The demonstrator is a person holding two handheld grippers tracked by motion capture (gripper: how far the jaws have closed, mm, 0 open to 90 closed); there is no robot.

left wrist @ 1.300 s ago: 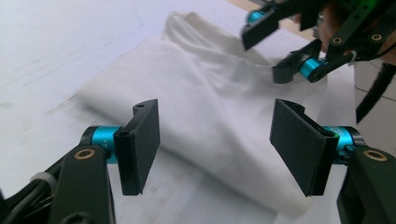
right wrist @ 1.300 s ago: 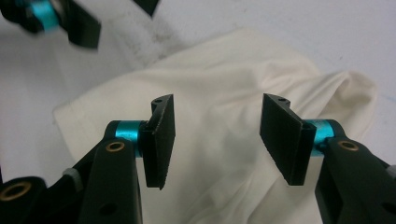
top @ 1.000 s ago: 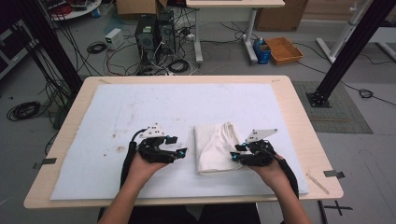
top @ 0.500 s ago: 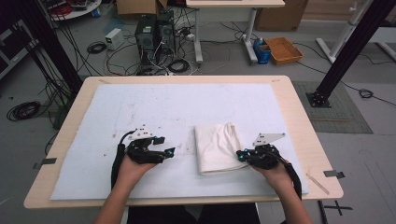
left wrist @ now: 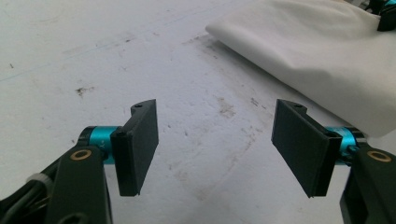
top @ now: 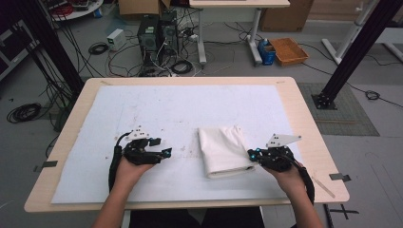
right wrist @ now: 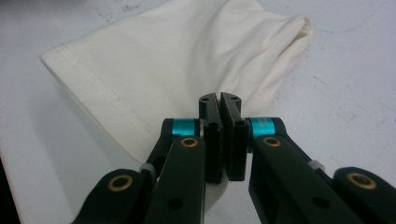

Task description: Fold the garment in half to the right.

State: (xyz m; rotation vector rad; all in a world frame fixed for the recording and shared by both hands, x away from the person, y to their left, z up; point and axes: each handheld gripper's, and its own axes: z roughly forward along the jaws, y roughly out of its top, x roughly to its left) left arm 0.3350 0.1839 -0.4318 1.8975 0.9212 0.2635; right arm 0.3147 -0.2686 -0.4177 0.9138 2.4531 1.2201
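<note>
White folded cloth (top: 222,151) is seen lying flat on the counter (top: 304,118), between the two grippers. The right gripper (top: 250,154) is set at its right edge, fingers (right wrist: 219,135) pressed together with nothing visibly pinched. The left gripper (top: 167,152) is held well apart from the cloth, fingers (left wrist: 137,144) spread wide and empty. The cloth's long axis runs from near to far in the high view.
</note>
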